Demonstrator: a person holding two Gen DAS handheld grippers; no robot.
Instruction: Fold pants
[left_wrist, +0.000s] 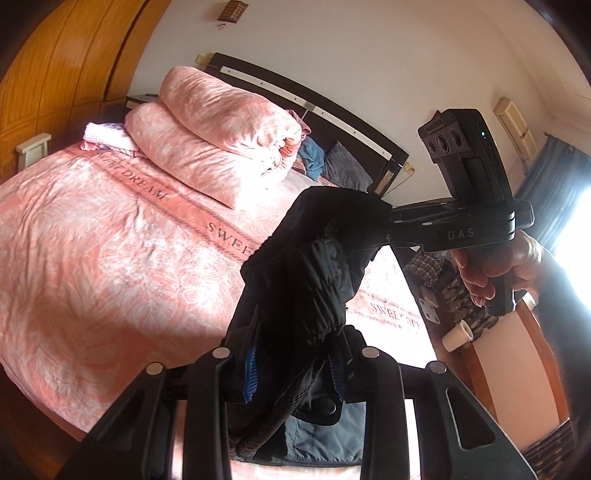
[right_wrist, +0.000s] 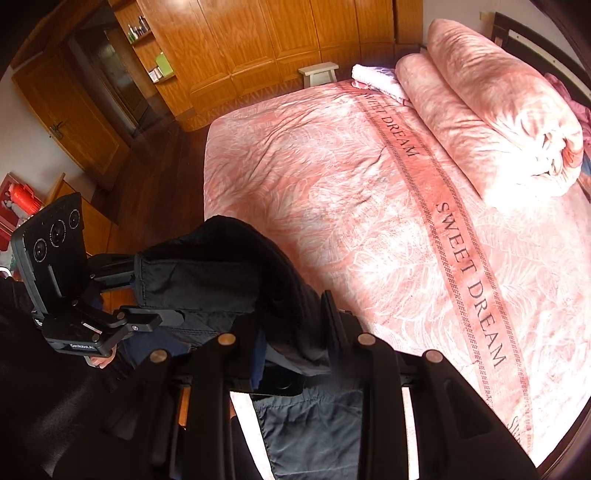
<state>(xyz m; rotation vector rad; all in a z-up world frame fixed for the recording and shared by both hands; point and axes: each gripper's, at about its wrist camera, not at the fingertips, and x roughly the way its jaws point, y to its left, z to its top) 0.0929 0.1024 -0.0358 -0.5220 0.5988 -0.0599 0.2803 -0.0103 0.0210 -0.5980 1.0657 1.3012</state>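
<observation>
Dark navy-black pants (left_wrist: 314, 266) hang in the air above the pink bed, stretched between my two grippers. My left gripper (left_wrist: 295, 373) is shut on the gathered waistband. My right gripper (left_wrist: 373, 221) comes in from the right in the left wrist view and is shut on the other end of the cloth. In the right wrist view my right gripper (right_wrist: 295, 347) clamps the pants (right_wrist: 229, 273), and my left gripper (right_wrist: 147, 295) holds the other end at the left. The legs hang below, mostly hidden.
The bed (right_wrist: 351, 192) has a pink "SWEET DREAM" cover. A folded pink duvet (left_wrist: 218, 136) and pillows lie at the headboard (left_wrist: 332, 107). A wooden wardrobe (right_wrist: 266, 37) and a white stool (right_wrist: 319, 72) stand past the bed's far side. A wooden cabinet (left_wrist: 517, 354) is at the near right.
</observation>
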